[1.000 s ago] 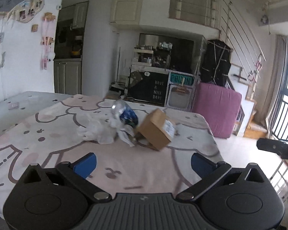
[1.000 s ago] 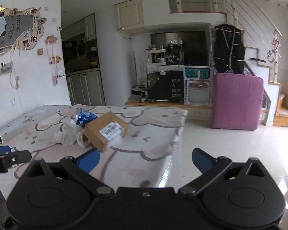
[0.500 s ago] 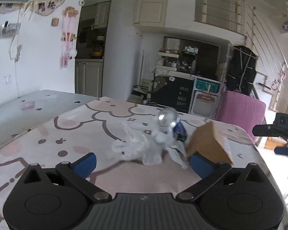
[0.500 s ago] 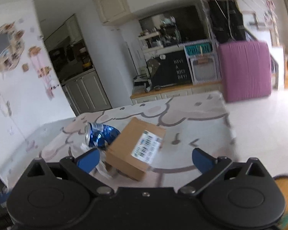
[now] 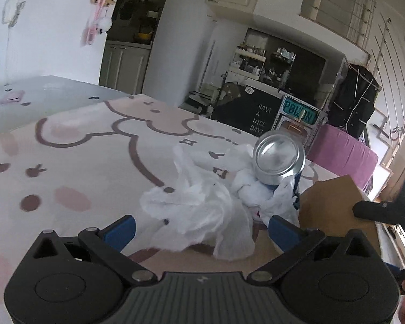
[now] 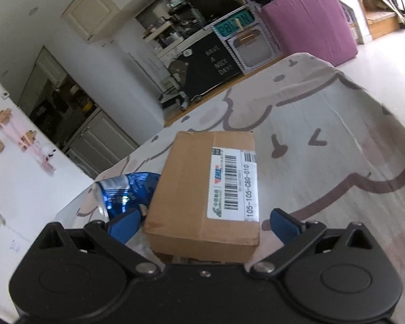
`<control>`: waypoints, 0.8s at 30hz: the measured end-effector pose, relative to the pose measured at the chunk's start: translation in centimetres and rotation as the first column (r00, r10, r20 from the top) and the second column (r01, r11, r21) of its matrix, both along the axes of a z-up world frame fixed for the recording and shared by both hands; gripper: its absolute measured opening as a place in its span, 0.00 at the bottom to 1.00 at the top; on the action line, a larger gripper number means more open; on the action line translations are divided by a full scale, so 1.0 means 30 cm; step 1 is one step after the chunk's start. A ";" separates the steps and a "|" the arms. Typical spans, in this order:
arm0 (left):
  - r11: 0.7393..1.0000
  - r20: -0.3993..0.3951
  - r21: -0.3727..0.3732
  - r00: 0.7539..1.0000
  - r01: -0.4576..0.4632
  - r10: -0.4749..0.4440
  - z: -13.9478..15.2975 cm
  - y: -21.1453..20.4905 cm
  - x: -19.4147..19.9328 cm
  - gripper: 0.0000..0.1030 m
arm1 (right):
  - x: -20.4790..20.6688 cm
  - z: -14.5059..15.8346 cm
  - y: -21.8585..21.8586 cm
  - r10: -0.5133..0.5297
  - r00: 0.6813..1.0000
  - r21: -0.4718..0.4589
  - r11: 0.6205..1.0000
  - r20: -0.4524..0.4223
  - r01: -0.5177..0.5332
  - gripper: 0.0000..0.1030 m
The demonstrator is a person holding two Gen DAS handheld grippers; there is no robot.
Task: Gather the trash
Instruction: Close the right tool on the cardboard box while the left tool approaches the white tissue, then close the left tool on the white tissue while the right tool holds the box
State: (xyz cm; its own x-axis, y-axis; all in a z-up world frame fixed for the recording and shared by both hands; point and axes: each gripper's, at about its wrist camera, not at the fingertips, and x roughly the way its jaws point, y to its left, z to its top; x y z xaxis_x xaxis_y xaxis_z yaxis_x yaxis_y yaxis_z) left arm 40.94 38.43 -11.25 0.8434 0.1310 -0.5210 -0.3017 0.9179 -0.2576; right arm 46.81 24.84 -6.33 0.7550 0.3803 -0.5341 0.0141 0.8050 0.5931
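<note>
Bench (image 5: 75, 145), cartoon-print cloth, in open-plan room. On it, clustered: one cardboard box (image 6: 202, 186), one blue can (image 6: 127, 191), one white plastic bag (image 5: 202, 205). Left tool (image 5: 199, 229) and right tool (image 6: 202, 222) both spread wide, empty.

Open left claw (image 5: 201, 232) around white bag (image 5: 202, 208), can (image 5: 279, 159) behind

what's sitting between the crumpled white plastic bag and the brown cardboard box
In the left wrist view, a crushed blue and silver drink can lies between the crumpled white plastic bag and the brown cardboard box.
</note>
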 end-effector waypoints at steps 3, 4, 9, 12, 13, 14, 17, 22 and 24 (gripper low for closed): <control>1.000 0.009 -0.007 1.000 0.008 -0.007 -0.016 -0.013 0.043 1.00 | 0.006 0.001 -0.004 0.065 0.997 -0.013 0.998 0.038 -0.064 0.87; 1.000 0.011 -0.004 1.000 0.003 -0.003 -0.020 -0.019 0.055 1.00 | 0.006 0.007 -0.012 0.086 0.995 -0.037 0.996 0.052 -0.084 0.87; 0.999 -0.018 -0.028 0.999 -0.037 0.037 -0.040 -0.039 0.105 0.62 | -0.027 0.041 -0.101 0.169 0.982 -0.123 0.980 0.080 -0.158 0.86; 1.000 -0.030 -0.011 0.999 -0.023 0.023 -0.035 -0.075 0.096 0.30 | -0.078 0.074 -0.165 0.252 0.963 -0.183 0.955 0.095 -0.232 0.86; 1.000 -0.031 -0.011 0.999 -0.014 0.013 -0.030 -0.085 0.085 0.20 | -0.101 0.086 -0.188 0.286 0.953 -0.204 0.943 0.099 -0.262 0.86; 1.000 -0.033 -0.013 0.999 -0.008 0.008 -0.025 -0.093 0.072 0.05 | -0.128 0.099 -0.213 0.321 0.941 -0.224 0.930 0.104 -0.293 0.86; 1.000 -0.022 -0.001 1.000 0.020 -0.020 0.003 -0.130 0.011 0.05 | -0.214 0.132 -0.285 0.412 0.904 -0.277 0.887 0.110 -0.370 0.86; 0.996 -0.031 0.051 0.997 0.074 -0.072 0.054 -0.216 -0.144 0.05 | -0.378 0.166 -0.364 0.545 0.832 -0.364 0.799 0.102 -0.478 0.86; 0.995 -0.031 0.050 0.996 0.090 -0.088 0.072 -0.249 -0.228 0.05 | -0.449 0.175 -0.391 0.581 0.807 -0.395 0.768 0.102 -0.503 0.86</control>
State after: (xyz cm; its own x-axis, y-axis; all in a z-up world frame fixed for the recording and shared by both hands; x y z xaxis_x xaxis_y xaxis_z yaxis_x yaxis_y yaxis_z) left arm 34.10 30.96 -9.08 0.8374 0.0833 -0.5402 -0.2251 0.9532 -0.2020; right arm 33.34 13.09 -1.09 0.5827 0.5881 -0.5609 -0.5765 0.7856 0.2247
